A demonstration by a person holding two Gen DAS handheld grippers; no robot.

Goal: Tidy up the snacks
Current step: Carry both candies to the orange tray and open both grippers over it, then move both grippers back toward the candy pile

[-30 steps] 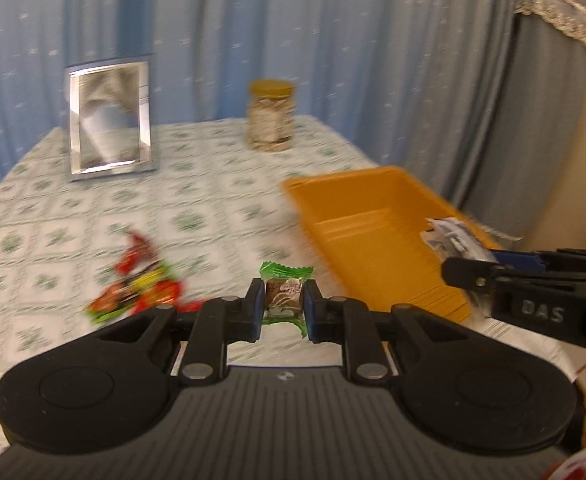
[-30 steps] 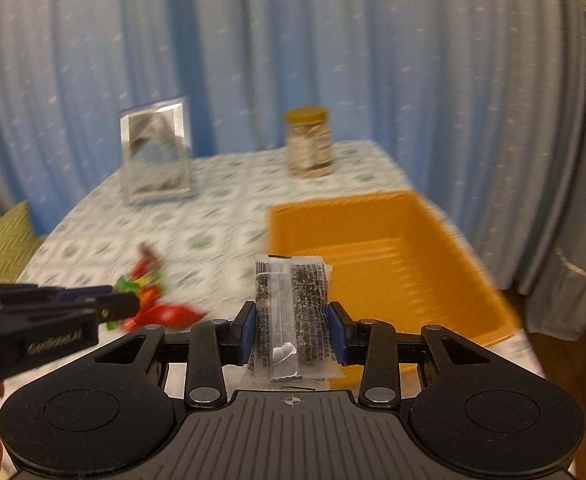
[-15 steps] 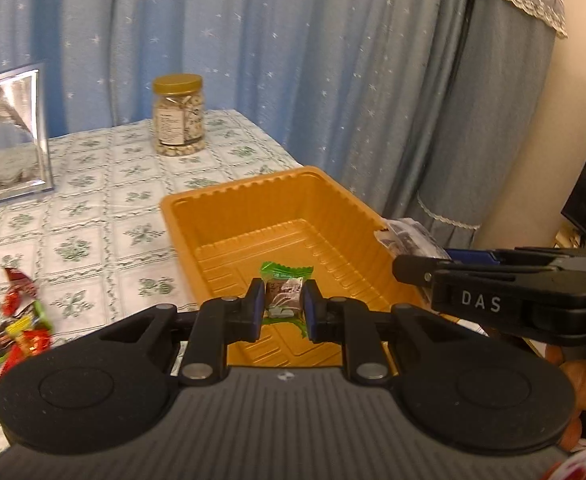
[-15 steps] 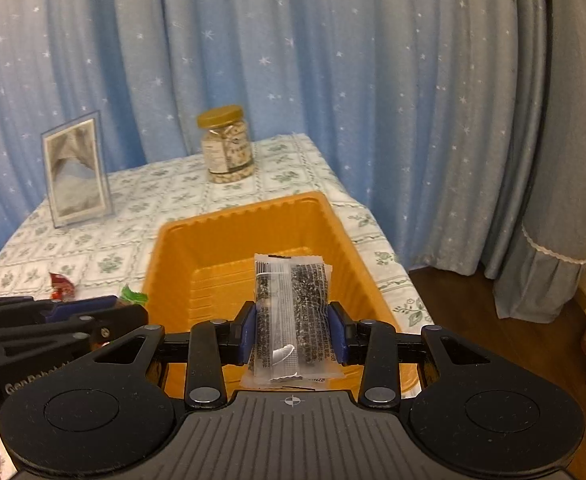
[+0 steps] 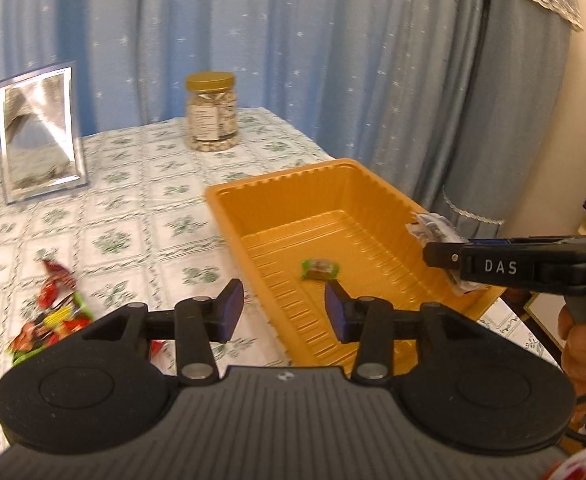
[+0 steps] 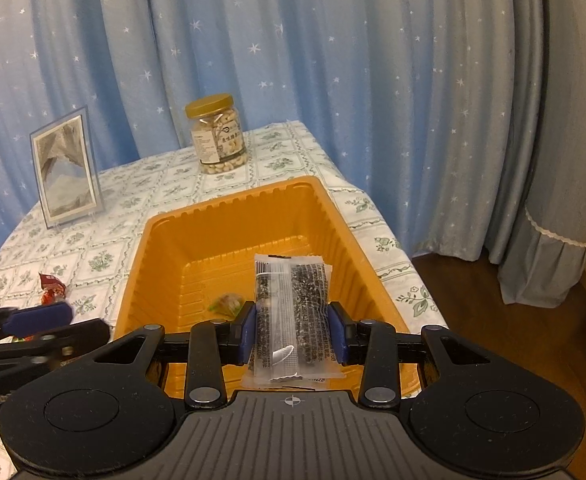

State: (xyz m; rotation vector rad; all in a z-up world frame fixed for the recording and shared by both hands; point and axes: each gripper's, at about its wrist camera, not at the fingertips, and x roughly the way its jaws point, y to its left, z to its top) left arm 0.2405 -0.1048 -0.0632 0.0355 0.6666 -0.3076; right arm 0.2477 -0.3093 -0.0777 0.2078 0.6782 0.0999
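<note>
Orange tray at table corner; green candy alone inside.

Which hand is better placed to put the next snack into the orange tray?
Right. The right gripper holds a clear snack packet over the orange tray; the left gripper is opening, empty, its green candy already inside.

Two wrist fisheyes, both close above the shared orange tray, facing the curtain.
</note>
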